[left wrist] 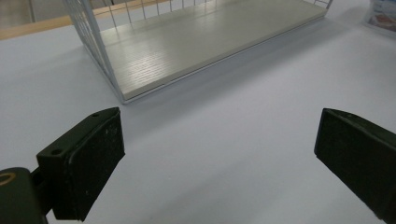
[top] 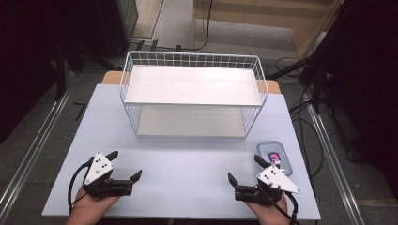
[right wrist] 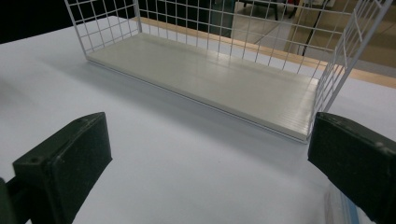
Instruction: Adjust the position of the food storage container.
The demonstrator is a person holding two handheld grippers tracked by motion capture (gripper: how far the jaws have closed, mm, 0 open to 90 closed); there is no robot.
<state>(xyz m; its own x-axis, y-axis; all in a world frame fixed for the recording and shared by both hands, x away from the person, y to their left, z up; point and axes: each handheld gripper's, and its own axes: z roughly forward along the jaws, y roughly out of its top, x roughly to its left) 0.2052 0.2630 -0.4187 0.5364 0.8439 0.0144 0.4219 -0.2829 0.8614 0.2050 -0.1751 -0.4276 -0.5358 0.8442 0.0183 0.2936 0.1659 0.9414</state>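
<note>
two grippers low on the table (top: 187, 154), left gripper (top: 126, 165) and right gripper (top: 244, 169) fingers spread wide, empty

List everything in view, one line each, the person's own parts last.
Table: one, pale blue-grey, centre.
Wire shelf rack: one, white wire with two pale boards, at the table's far middle.
Lidded container: one, clear with a blue rim, on the table beside the right claw.
Left claw: one, black, jaws open, holding nothing, near left.
Right claw: one, black, jaws open, holding nothing, near right.
Hands: two, at the near edge.
</note>
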